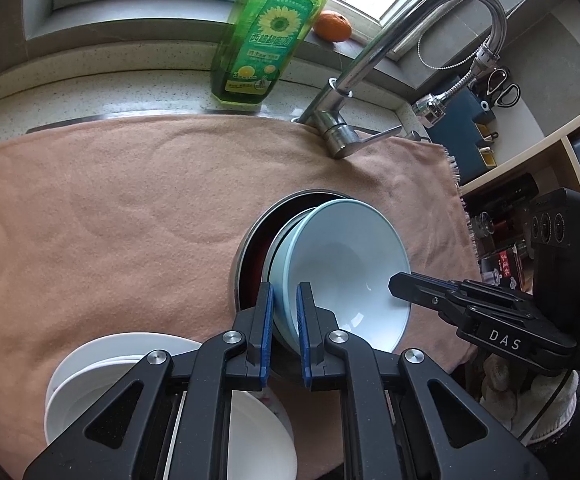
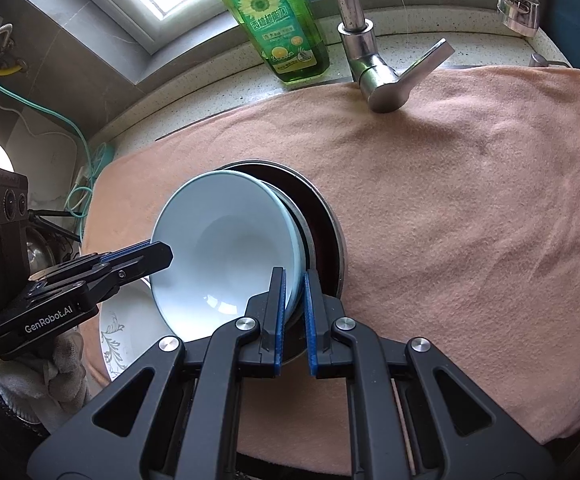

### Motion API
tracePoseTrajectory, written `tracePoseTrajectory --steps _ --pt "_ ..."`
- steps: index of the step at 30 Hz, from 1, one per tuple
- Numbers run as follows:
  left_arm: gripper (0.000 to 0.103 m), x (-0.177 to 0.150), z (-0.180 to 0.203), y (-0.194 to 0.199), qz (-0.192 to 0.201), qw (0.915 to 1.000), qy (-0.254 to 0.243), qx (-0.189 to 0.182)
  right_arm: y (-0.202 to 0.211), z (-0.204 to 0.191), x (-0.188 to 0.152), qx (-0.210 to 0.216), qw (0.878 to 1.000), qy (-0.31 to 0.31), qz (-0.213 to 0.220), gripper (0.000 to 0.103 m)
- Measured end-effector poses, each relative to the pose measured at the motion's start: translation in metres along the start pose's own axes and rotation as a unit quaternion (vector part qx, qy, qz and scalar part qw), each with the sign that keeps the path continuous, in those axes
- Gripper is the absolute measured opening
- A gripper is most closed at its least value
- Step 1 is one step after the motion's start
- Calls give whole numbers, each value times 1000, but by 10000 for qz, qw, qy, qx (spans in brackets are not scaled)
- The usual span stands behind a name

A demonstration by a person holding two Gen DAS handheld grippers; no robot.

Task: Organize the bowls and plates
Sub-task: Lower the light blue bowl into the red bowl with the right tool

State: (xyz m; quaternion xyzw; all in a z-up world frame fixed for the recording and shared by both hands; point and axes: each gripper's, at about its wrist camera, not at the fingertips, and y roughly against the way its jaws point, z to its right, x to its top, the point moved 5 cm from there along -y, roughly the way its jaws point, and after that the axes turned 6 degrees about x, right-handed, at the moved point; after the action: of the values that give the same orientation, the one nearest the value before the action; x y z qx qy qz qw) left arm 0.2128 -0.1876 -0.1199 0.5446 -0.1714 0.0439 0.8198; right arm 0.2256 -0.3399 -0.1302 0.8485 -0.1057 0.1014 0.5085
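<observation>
Item: blue bowl [image 1: 345,272], pale glazed ceramic, round, deep, smooth and glossy inside. It is tilted, its far edge inside a steel bowl [image 1: 246,248] with a dark interior; a second pale rim seems to sit just beneath it, though I cannot tell whether that is another bowl.

Hold: left gripper [image 1: 286,328] has its blue-padded jaws closed narrowly on the bowl's left rim; right gripper [image 2: 295,312] has its jaws pinched on the opposite rim. Both hands carry the one bowl.

Progress, as I judge it: midway. The blue bowl is being nested into the steel bowl but is not yet seated flat. Still to sort: white plates [image 1: 90,376], stacked loosely at the near left edge, smooth, matte-white, shallow; one shows a grey leaf pattern [image 2: 114,340].

Support: pink towel [image 1: 110,208], soft, napped, fringed at one end, spread over the tabletop [image 1: 90,92] of pale speckled stone.

Surroundings: chrome tap [image 1: 369,64], curved and polished; green bottle [image 1: 266,40], translucent plastic with a sunflower label; orange [image 1: 331,26] on the sill behind.
</observation>
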Motion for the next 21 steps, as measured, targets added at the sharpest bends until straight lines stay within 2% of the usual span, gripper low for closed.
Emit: tracePoseTrajectory --steps 17,21 --pt "10 0 0 -4 -49 10000 -32 58 0 0 2 -151 9998 119 46 10" --pt "11 2 0 -2 -41 10000 -23 47 4 0 4 -144 9998 82 96 13"
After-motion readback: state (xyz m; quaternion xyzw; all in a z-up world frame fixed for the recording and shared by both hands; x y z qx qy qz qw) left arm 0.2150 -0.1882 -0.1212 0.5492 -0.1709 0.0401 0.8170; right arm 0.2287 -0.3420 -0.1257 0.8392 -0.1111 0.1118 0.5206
